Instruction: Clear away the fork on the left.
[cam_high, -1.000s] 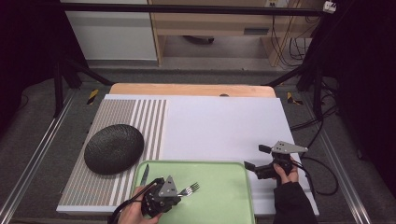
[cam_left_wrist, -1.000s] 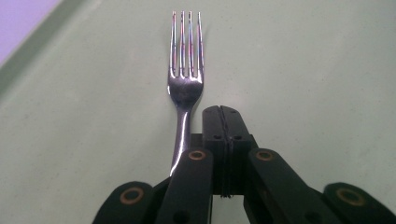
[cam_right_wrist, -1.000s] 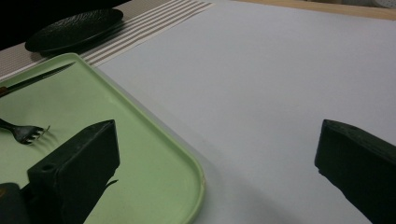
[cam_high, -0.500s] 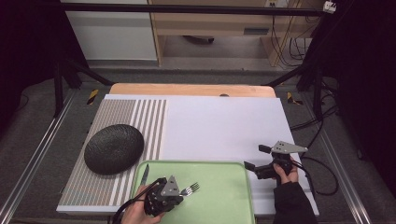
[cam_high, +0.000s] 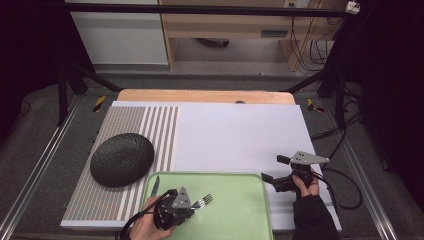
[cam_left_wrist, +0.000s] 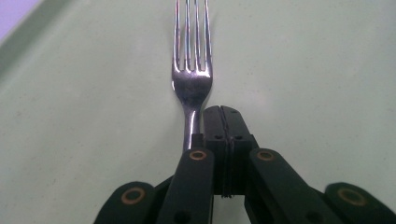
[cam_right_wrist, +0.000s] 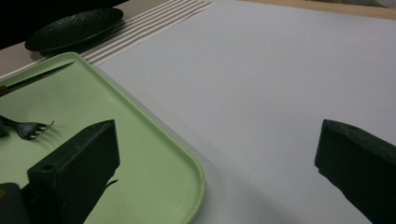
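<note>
A silver fork (cam_high: 202, 201) lies on the green tray (cam_high: 240, 210), tines pointing right. My left gripper (cam_high: 191, 204) rests low over the tray at the fork's handle end. In the left gripper view its jaws (cam_left_wrist: 223, 112) are pressed together with nothing showing between the pads. The fork (cam_left_wrist: 191, 79) runs along their left side, its handle passing under the left jaw arm. A knife (cam_high: 155, 186) lies at the tray's left edge. My right gripper (cam_high: 274, 169) stands open over the white table just right of the tray, with nothing between its jaws (cam_right_wrist: 217, 135).
A black textured plate (cam_high: 122, 159) sits on the striped placemat (cam_high: 150, 130) left of the tray. The white tabletop (cam_high: 235, 135) stretches behind the tray. The right gripper view shows the tray's rounded corner (cam_right_wrist: 194, 177), the fork (cam_right_wrist: 28, 128) and the knife (cam_right_wrist: 37, 77).
</note>
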